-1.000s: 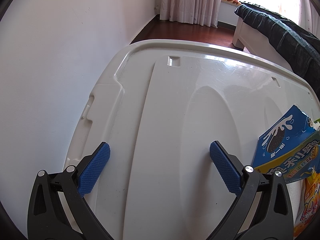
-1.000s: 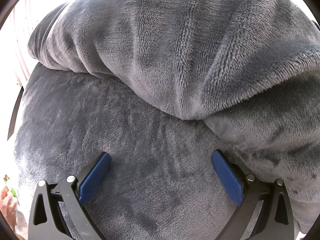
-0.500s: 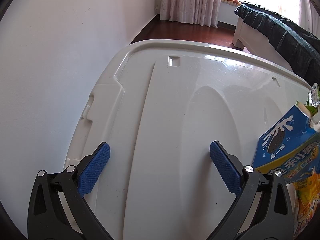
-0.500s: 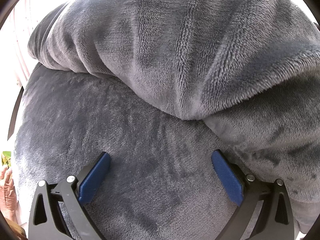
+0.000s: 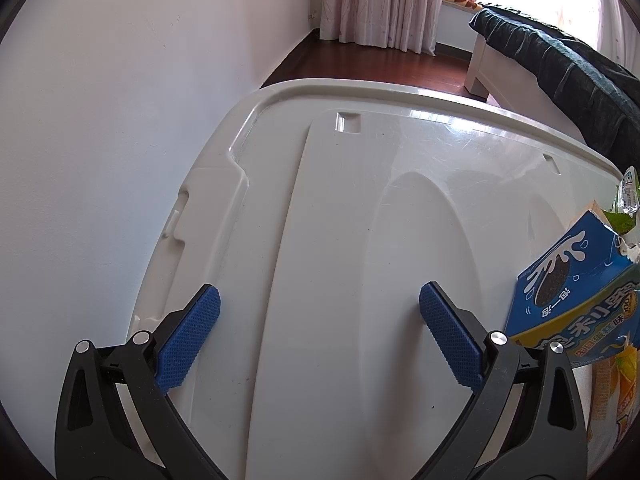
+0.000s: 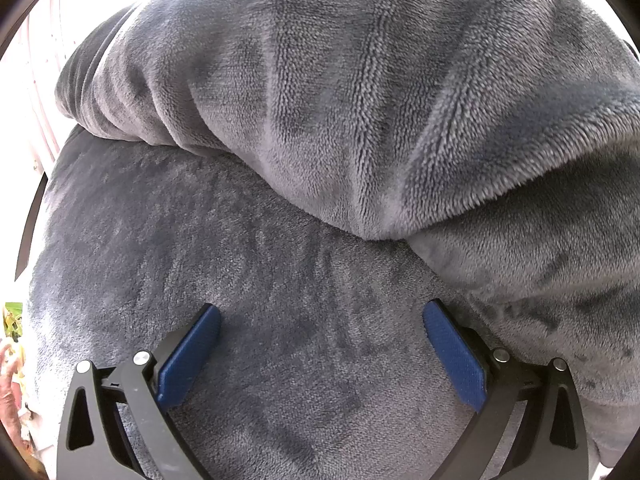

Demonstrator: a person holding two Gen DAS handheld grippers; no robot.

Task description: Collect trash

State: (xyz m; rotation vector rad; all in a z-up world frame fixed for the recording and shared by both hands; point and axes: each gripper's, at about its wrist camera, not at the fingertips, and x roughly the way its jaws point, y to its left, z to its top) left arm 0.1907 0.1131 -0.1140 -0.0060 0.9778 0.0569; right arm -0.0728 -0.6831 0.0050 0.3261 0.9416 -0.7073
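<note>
Blue snack box [image 5: 576,292] at 3 o'clock in left wrist view, opened top torn, lying against an orange wrapper [image 5: 616,392] at 4 o'clock; clear plastic scrap [image 5: 628,196] just above. Judged light, thin card, crushable; wrapper slick and crinkly. Best hold: box's flat faces near a firm edge. All rest on white bin lid [image 5: 360,240], glossy, beside the wall [image 5: 120,140] at 9 o'clock. Left gripper [image 5: 320,334] spread wide, empty. Right gripper [image 6: 322,340] likewise apart, empty, over grey plush blanket [image 6: 360,120].
</note>
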